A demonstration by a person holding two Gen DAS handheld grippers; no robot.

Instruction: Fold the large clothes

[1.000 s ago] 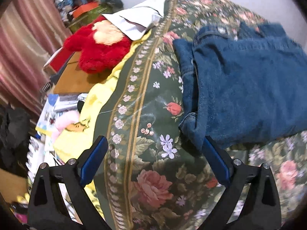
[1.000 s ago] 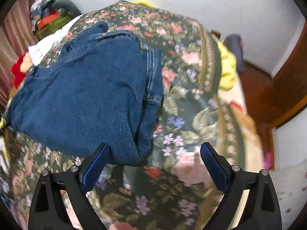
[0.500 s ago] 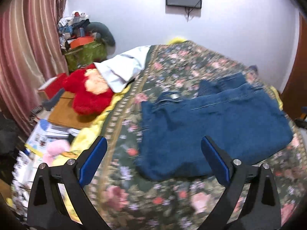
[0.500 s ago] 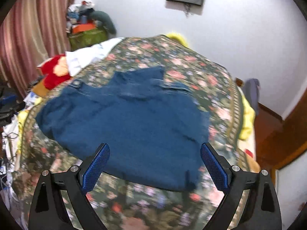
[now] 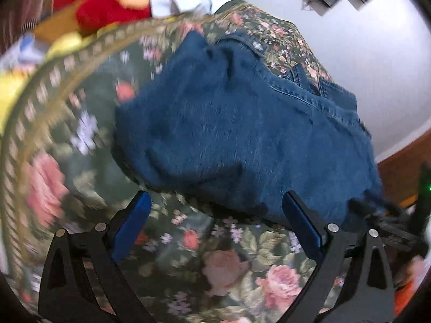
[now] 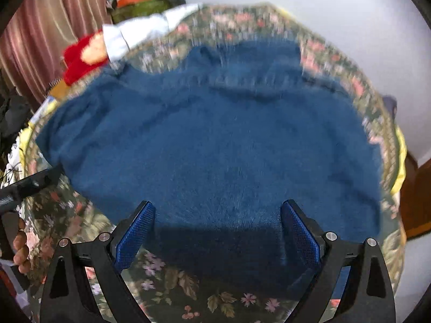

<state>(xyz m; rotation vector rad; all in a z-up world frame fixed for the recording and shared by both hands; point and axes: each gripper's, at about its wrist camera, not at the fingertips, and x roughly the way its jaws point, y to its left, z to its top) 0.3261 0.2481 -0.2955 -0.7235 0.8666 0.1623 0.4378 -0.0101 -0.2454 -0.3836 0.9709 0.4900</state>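
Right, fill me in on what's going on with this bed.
A person holds a two-finger gripper in each hand over blue denim jeans lying folded on a green floral bedspread. The left gripper and right gripper are both open and hold nothing, their fingers near the jeans' closest edge. A red plush toy lies beside the bed.

No text, label, brand, number or sign is legible in either view.

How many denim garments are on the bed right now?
1: the blue denim garment lies spread on the floral bedspread, just ahead of both open tools. Anything folded beneath it would be hidden.
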